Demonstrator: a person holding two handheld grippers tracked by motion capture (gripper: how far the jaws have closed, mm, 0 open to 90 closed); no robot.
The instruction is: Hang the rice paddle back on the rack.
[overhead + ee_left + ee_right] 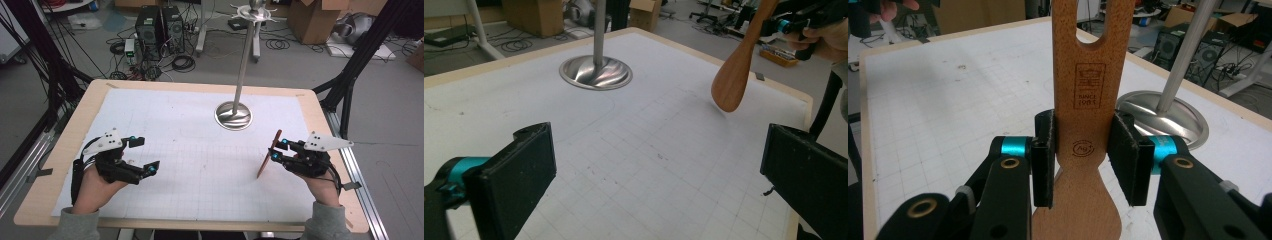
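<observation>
My right gripper (276, 150) is shut on a wooden spatula (268, 155) at the table's right side. The spatula stands tilted, its rounded end down near the white grid mat (200, 170). In the right gripper view the two pads (1044, 155) press the spatula (1083, 75) across its narrow waist, with the slotted end pointing away. My left gripper (148, 154) rests at the left of the mat, open, with nothing between its jaws. In the left gripper view the left gripper (659, 185) has wide-apart pads, and the spatula (734, 75) hangs at the upper right.
A metal stand with a round shiny base (233, 116) and a tall pole (245, 55) rises at the back middle of the table. The wooden table edge (75, 130) frames the mat. Cables, computers and boxes lie on the floor beyond.
</observation>
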